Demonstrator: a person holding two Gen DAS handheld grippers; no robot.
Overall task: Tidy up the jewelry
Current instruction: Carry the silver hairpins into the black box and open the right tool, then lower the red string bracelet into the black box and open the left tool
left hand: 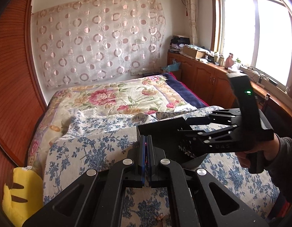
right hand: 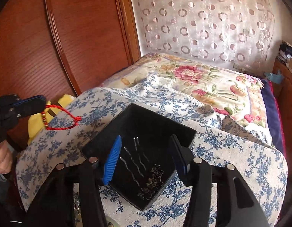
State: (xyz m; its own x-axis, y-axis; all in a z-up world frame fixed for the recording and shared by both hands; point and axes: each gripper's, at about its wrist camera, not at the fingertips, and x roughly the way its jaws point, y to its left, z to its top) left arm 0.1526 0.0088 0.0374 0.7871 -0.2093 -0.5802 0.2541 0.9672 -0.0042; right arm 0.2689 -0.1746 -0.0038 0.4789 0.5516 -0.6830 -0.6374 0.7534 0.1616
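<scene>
Right-wrist view: black tray sat at frame centre on the blue-floral cloth covering the work surface, with the bed beyond it at upper right. Tray already held several wavy hairpins and a dark ornamental piece near its lower corner, so part of the sorting looked done. Right claw hung just over the tray with jaws apart and nothing between the pads. Left claw, at the left edge of the frame, was clamped shut on a red cord bracelet with small gold beads; the loop dangled free below the tips, off the cloth and well apart from the tray. Left-wrist view: left claw pads pressed together at lower centre, a sliver of red visible between them; the person's hand held the right tool at right. Judged remaining: the bracelet was not yet in the tray. Items elsewhere could not be told.
</scene>
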